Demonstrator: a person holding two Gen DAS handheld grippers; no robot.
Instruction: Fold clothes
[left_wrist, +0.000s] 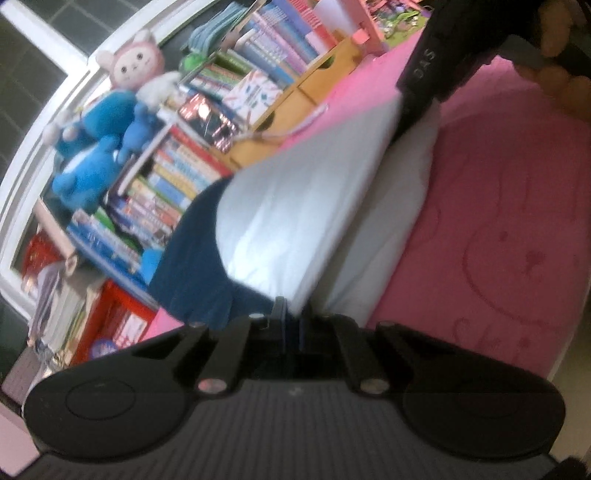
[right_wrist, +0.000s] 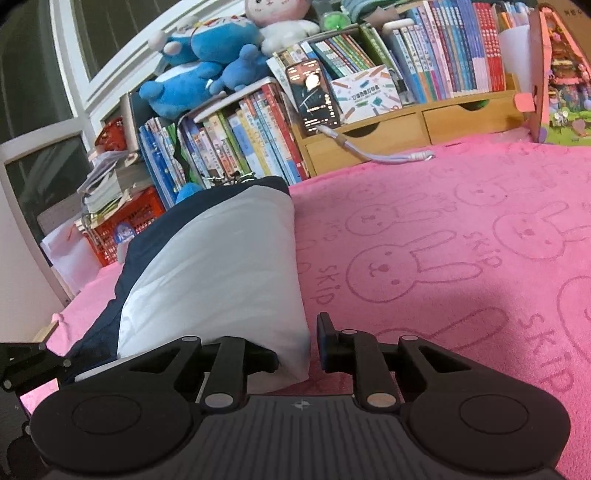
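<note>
From my right wrist camera, the right gripper (right_wrist: 297, 347) sits at six o'clock, its jaws pinching a corner of the white-and-navy garment (right_wrist: 210, 266), which rises toward ten o'clock. The pink bunny-print blanket (right_wrist: 461, 240) fills three o'clock. At twelve, a phone (right_wrist: 314, 94) leans against the books (right_wrist: 443, 48); blue plush toys (right_wrist: 199, 59) sit at eleven.

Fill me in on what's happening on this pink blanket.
A person is folding a white and navy garment on the pink blanket, with hand-held tongs in each hand. The left tongs are shut on the garment's near edge, where the white and navy cloth meet. The right tongs grip a white corner of it. The garment is partly lifted and already doubled over. Books and plush toys line the far edge.
</note>
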